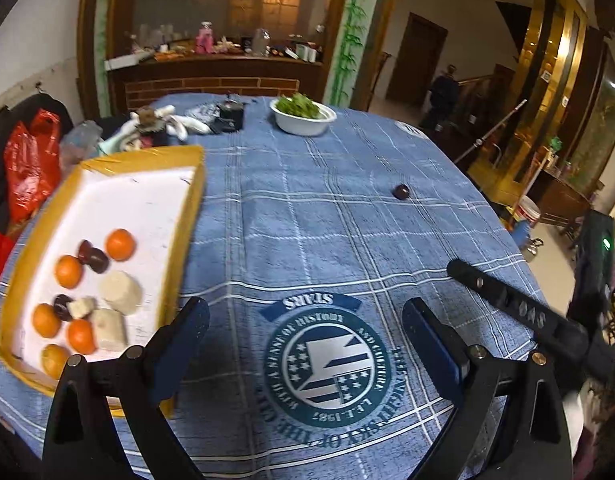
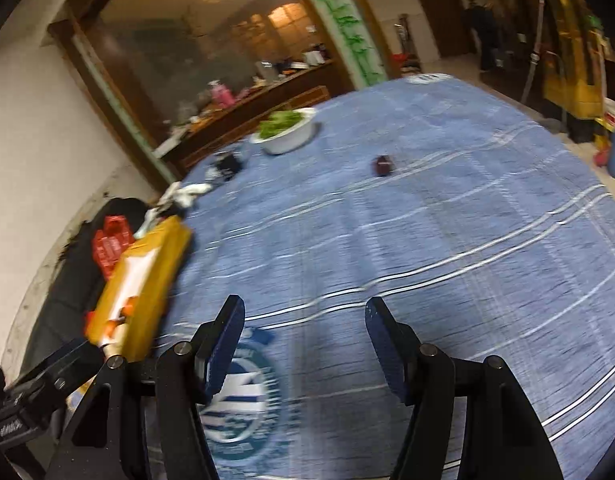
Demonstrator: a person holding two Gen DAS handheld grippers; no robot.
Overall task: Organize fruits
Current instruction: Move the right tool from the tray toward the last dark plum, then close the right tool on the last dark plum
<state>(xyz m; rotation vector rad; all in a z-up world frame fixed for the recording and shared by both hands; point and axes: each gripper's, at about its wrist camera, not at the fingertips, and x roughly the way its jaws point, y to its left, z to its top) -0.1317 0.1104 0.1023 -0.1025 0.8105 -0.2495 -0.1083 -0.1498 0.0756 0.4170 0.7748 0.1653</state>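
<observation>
Fruit left to sort: one small dark round fruit (image 1: 401, 191) sitting alone on the blue checked tablecloth (image 1: 307, 208), well apart from the yellow-rimmed tray (image 1: 187, 216) at the table's left side. Tray already holds oranges (image 1: 120, 244), dark fruits (image 1: 92, 257) and pale chunks (image 1: 120, 292). Left gripper (image 1: 305, 330) hovers over the cloth's round logo (image 1: 325, 360), fingers spread wide, nothing between them. Right gripper (image 2: 305, 344) also has fingers spread and is empty, pointed roughly toward the dark fruit (image 2: 382, 165), still far from it. White bowl of greens (image 1: 302, 117) sits beyond.

Handling guess: light, small, smooth-skinned, likely to roll or slip on the cloth; probably firm but bruisable. Best taken across its widest middle with pads closing gently from both sides, low near the cloth, squeeze kept light.
</observation>
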